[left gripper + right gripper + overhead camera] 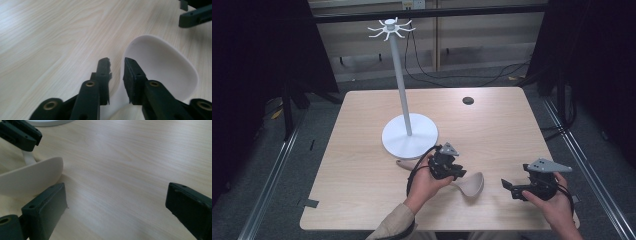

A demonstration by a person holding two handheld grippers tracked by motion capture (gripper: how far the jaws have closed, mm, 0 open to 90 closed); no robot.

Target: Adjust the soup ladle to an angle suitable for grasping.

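A beige spoon (472, 184) lies on the wooden table (362, 150), its handle end (402, 163) pointing toward the white stand's base. My left gripper (456, 174) sits over the middle of the spoon. In the left gripper view its jaws (117, 62) stand a narrow gap apart with the spoon's neck between them, and the bowl (162, 67) spreads out just ahead. My right gripper (509, 187) hovers right of the bowl, pointing at it. In the right gripper view it (116, 195) is wide open over bare wood, with the bowl (30, 180) at the left.
A white stand (409, 135) with a tall pole and a ring of hooks (389, 29) on top rises from the table's middle, just behind the spoon. A small black round disc (468, 100) sits at the far side. Black curtains flank the table.
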